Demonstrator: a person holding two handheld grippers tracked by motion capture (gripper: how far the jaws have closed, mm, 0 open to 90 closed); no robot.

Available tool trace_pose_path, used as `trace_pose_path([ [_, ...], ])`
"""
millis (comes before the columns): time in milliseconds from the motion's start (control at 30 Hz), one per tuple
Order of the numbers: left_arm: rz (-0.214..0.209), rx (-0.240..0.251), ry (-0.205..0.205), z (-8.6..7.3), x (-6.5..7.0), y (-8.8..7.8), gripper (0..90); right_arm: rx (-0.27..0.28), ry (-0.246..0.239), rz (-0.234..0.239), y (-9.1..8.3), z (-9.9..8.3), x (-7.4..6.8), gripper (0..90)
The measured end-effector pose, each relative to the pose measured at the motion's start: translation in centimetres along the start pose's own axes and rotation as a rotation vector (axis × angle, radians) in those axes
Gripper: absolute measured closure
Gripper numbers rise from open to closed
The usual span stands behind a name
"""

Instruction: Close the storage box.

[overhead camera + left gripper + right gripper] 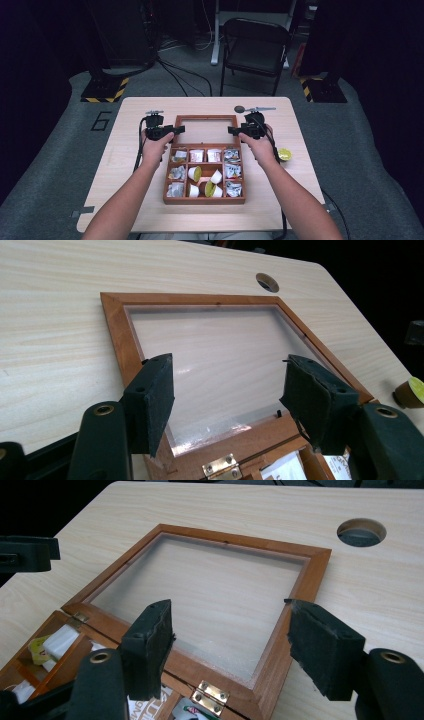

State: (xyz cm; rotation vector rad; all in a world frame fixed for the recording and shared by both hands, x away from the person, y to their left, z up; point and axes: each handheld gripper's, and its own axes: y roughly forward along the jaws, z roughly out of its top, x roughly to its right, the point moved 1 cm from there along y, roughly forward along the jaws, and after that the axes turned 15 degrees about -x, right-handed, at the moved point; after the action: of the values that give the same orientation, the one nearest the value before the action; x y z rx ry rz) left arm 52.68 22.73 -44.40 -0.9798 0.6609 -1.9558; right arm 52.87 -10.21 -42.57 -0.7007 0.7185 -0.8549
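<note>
A wooden compartment box lies on the table with its glass-paned lid folded back flat behind it. Its cells hold foil sachets and small white pods. My left gripper hovers at the lid's near left corner, jaws apart over the left rail and the pane, with nothing pressed between the pads. My right gripper is at the near right corner; its jaws stand apart with the lid's right rail showing between them. Brass hinges join lid and box just below the jaws.
A loose yellow-lidded pod sits on the table right of the box. A round cable hole is behind the lid. A folding chair stands beyond the far table edge. Bare tabletop lies on both sides of the box.
</note>
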Motion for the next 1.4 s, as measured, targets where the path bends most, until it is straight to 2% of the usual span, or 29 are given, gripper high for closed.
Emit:
trace_pose_path([
  [33,0.007,-0.007,0.009,0.1,-0.1,0.2,37.0,-0.002,0.004,0.002,0.3,0.0,0.1,34.0],
  [133,0.013,-0.024,-0.001,0.3,-0.3,0.8,37.0,-0.014,0.008,-0.008,1.0,0.0,0.2,34.8],
  [433,0.013,-0.018,-0.026,0.4,-1.0,2.2,38.4,-0.034,0.034,-0.009,2.7,0.0,0.5,37.8],
  [467,0.007,-0.015,-0.042,0.4,-1.0,2.3,38.4,-0.038,0.035,-0.006,2.9,0.0,0.5,38.0],
  [700,0.022,-0.022,-0.073,0.4,-1.5,3.1,38.7,-0.048,0.039,-0.01,4.2,0.1,0.6,38.4],
  [833,0.031,-0.037,-0.068,0.3,-1.7,3.5,38.1,-0.056,0.061,-0.006,4.9,0.0,1.0,38.5],
  [933,0.026,-0.042,-0.08,0.3,-1.8,3.6,37.8,-0.063,0.071,-0.005,5.0,0.0,1.2,38.4],
  [1067,0.032,-0.046,-0.075,0.3,-1.9,3.6,37.9,-0.055,0.084,-0.003,5.1,-0.2,1.5,38.5],
  [1200,0.031,-0.056,-0.076,0.1,-2.1,3.7,38.0,-0.078,0.109,-0.001,5.4,-0.5,1.7,38.5],
  [1400,0.034,-0.063,-0.088,0.1,-2.3,3.6,38.2,-0.091,0.113,0.0,5.6,-0.6,1.9,38.4],
])
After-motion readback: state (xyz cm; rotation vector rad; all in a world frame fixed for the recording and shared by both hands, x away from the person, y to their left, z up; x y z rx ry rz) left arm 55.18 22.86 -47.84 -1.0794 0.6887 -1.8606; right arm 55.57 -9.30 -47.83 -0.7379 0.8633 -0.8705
